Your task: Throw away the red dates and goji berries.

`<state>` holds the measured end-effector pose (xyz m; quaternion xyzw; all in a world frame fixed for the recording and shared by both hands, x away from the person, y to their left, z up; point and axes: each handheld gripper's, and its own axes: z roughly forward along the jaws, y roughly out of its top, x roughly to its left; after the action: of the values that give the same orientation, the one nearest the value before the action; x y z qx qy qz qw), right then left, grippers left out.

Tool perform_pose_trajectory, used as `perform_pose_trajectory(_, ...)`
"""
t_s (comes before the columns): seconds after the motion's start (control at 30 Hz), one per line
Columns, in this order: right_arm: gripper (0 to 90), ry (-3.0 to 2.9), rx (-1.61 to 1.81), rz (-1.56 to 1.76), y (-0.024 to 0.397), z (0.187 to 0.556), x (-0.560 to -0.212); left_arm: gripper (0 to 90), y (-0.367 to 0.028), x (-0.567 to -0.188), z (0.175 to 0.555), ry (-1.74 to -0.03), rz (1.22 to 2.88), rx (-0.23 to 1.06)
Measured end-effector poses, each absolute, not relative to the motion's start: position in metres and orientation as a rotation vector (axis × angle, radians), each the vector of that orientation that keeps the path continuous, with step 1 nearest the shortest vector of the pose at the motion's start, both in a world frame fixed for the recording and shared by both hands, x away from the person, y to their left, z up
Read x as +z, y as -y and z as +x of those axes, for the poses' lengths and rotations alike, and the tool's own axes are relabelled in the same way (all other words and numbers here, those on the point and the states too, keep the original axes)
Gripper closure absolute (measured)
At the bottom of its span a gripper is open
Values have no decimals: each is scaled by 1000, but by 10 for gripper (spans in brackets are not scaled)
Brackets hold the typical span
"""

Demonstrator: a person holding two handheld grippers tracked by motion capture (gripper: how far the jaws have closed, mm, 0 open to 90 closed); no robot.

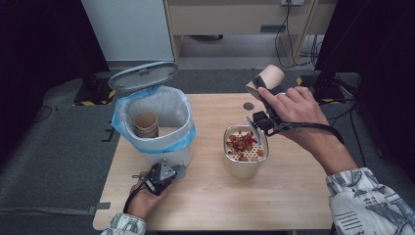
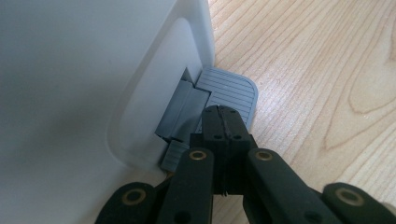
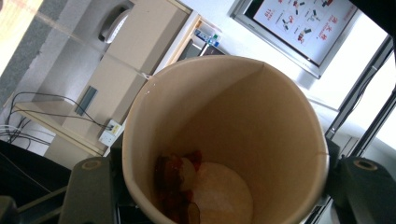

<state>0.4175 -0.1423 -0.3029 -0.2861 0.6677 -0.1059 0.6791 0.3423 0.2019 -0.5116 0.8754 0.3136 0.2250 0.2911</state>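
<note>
A white pedal bin (image 1: pixel 182 111) with a blue liner stands on the left of the table, its lid (image 1: pixel 143 75) up. A brown paper cup (image 1: pixel 147 123) lies inside it. My left gripper (image 1: pixel 177 171) is shut, its tips (image 2: pixel 225 112) resting on the bin's grey pedal (image 2: pixel 231 91). My right gripper (image 1: pixel 262 84) is shut on another paper cup (image 1: pixel 268 78), held tilted above the far right of the table. That cup (image 3: pixel 261 121), clamped in the right gripper (image 3: pixel 224 177), has red scraps (image 3: pixel 175 186) and white residue at its bottom. Below stands a metal container (image 1: pixel 242 166) whose strainer holds red scraps (image 1: pixel 243 143).
A small grey disc (image 1: pixel 248 105) lies on the wooden table (image 1: pixel 274 196) behind the container. The bin's white wall (image 2: pixel 70 93) rises close beside the left gripper. Dark stands and cables sit on the floor beyond the table's far edge.
</note>
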Motion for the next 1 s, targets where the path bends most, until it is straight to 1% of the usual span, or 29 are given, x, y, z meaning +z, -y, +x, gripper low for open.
perform_pose_trajectory(0.13,345,-1523,-265,-757,133,412,-323,899,-202,-512,342,-836,2333,602)
perform_pose_trajectory(0.27,345,-1514,-216,-656,139,416,-306,899,-202,-512,342,-837,2334,599)
perform_pose_trajectory(0.33,345,-1536,-225,-712,137,413,-315,899,-202,-512,342,-836,2333,599)
perform_pose_trajectory(0.43,345,-1546,-213,-714,136,414,-320,899,-202,-512,342,-835,2333,602)
perform_pose_trajectory(0.53,345,-1547,-176,-656,139,416,-316,899,-202,-512,342,-836,2331,602)
perform_pose_trajectory(0.9,344,-1544,-195,-680,142,414,-320,899,-202,-512,342,-835,2332,602)
perform_pose_trajectory(1.0,344,-1537,-193,-674,143,414,-314,899,-202,-512,342,-835,2334,601)
